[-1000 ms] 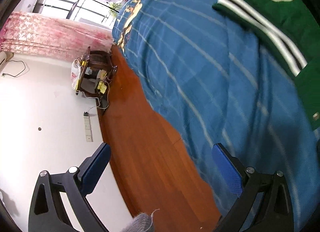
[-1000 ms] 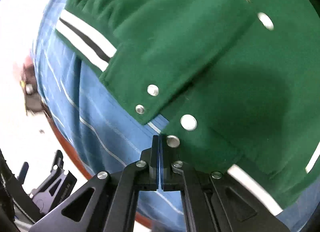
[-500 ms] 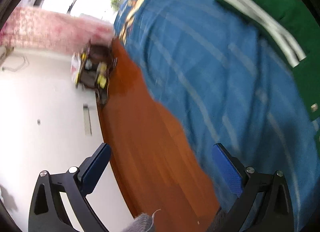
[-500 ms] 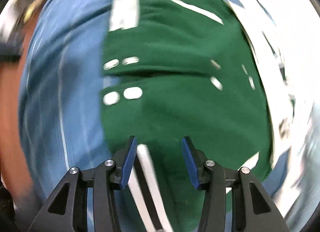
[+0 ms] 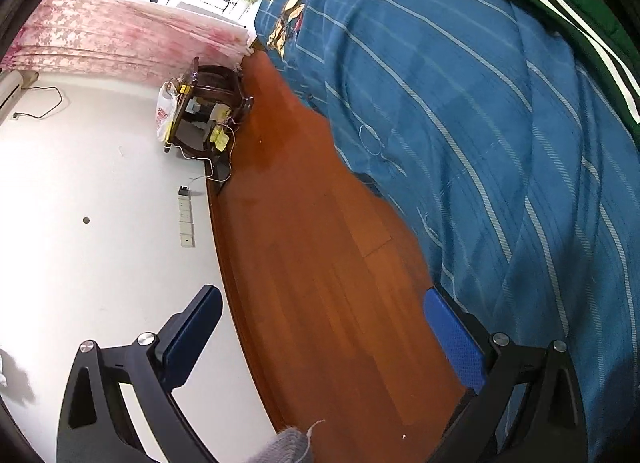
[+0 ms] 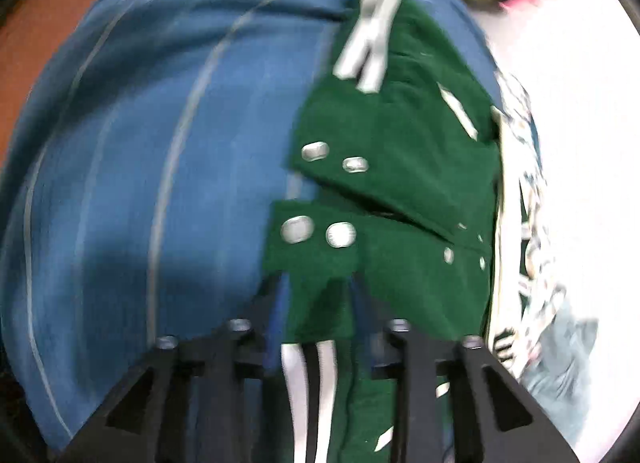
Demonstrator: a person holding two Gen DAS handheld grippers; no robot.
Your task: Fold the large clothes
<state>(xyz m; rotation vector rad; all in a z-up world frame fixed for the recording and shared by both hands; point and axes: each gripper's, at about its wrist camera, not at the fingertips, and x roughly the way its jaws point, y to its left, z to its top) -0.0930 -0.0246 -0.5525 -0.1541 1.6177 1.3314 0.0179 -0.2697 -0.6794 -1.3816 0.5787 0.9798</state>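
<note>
Jacket: a green jacket [image 6: 404, 191] with white-and-black striped trim and silver snaps lies on the blue striped bedcover [image 6: 168, 151], in the centre and lower right of the right wrist frame; in the left wrist frame only its striped edge [image 5: 568, 23] shows, at the upper right.

Fold state: one green panel with two snaps lies over another panel, so I judge that at least one fold is already made. The picture is blurred, so the finer edges are not clear.

Right tongs: the right tongs [image 6: 320, 303] are released, the two fingers standing apart above the lower green panel, with the striped hem [image 6: 308, 383] between them at the bottom of the frame. One second ago they were clenched at the snap edge of the jacket; half a second ago they were already parted.

Left tongs: the left tongs [image 5: 320, 327] are released and hold nothing, as in both earlier pictures. They point at the wooden floor [image 5: 312, 263] in the centre of the frame, beside the bed edge.

Meaning for the task: the right tongs have let go of the cloth, so this fold seems to be laid down. Probably a new grasp is needed next, maybe near the hem.

Other things: a dark wooden stand [image 5: 208, 111] and a pink curtain [image 5: 120, 35] are at the upper left.
</note>
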